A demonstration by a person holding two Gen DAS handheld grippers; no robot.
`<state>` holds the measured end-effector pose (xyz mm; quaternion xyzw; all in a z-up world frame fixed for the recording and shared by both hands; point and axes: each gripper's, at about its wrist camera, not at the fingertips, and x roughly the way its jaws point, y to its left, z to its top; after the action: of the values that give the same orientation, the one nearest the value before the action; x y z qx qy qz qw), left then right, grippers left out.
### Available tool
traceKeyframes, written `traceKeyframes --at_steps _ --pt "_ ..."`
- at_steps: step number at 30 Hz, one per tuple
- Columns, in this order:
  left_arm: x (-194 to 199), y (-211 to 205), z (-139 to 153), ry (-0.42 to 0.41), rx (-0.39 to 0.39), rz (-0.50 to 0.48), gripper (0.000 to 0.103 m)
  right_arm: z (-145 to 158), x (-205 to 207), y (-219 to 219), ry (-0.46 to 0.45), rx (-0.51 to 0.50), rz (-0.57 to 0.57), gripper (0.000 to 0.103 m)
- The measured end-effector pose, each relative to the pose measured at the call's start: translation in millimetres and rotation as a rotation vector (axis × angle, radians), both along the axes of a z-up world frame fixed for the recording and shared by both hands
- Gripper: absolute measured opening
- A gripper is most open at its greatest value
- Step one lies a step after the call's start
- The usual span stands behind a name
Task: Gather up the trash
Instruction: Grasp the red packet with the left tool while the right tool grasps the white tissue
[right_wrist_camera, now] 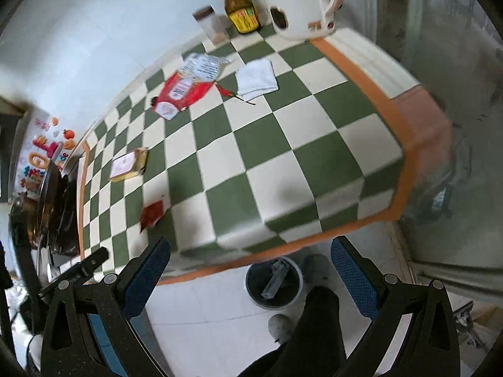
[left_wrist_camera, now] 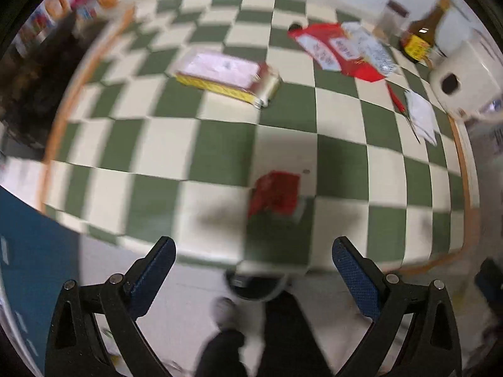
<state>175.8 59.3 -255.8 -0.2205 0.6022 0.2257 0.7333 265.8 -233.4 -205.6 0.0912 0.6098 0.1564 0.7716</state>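
Observation:
A small red wrapper (left_wrist_camera: 275,193) lies near the front edge of the green-and-cream checkered counter (left_wrist_camera: 220,144); it also shows in the right wrist view (right_wrist_camera: 151,214). My left gripper (left_wrist_camera: 253,259) is open and empty, just in front of and above it. A yellow flat box (left_wrist_camera: 224,77) (right_wrist_camera: 129,164), a big red packet (left_wrist_camera: 336,50) (right_wrist_camera: 182,92), a white napkin (left_wrist_camera: 421,116) (right_wrist_camera: 257,78) and a red chili (right_wrist_camera: 232,93) lie farther back. My right gripper (right_wrist_camera: 250,256) is open and empty above the counter's front edge. A bin (right_wrist_camera: 274,282) stands on the floor below, with one piece inside.
A white kettle (right_wrist_camera: 298,3), a brown sauce bottle (right_wrist_camera: 239,9) and a small jar (right_wrist_camera: 210,25) stand at the back of the counter. A dark pan and stove (right_wrist_camera: 50,201) sit at the left. The person's leg and shoe (right_wrist_camera: 283,323) are beside the bin.

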Motion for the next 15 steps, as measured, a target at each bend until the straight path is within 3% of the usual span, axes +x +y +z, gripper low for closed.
traceKeyframes --at_steps 2,3,4,5,6,8,12,15 --pt "17.6 5.7 -21.2 0.059 -0.039 0.035 0.1 -13.8 29.7 4.0 0.021 -0.011 0.012 0.103" --pt "26.3 8.5 -34.2 0.081 -0.059 0.047 0.089 -21.3 46.1 5.9 0.032 -0.018 0.015 0.103" --pt "33.4 11.0 -47.7 0.11 -0.073 0.06 0.071 -27.0 58.2 6.6 0.04 -0.021 0.018 0.103" --pt "36.9 13.0 -57.0 0.131 -0.083 0.073 0.062 -33.9 73.3 7.9 0.049 -0.024 0.02 0.103" --pt "38.6 13.9 -61.0 0.132 -0.07 0.094 0.054 -40.9 89.6 9.8 0.058 -0.028 0.021 0.103" --pt "41.5 10.9 -56.4 0.113 -0.043 0.103 0.026 -50.0 113.4 12.0 0.067 -0.036 0.026 0.103" --pt "45.6 7.5 -53.8 0.107 0.01 0.149 0.023 -63.1 163.2 22.9 0.06 -0.044 0.03 0.103" --pt "55.3 4.0 -48.9 0.114 0.116 0.152 0.021 -69.5 196.5 35.7 0.026 -0.065 0.035 0.103"
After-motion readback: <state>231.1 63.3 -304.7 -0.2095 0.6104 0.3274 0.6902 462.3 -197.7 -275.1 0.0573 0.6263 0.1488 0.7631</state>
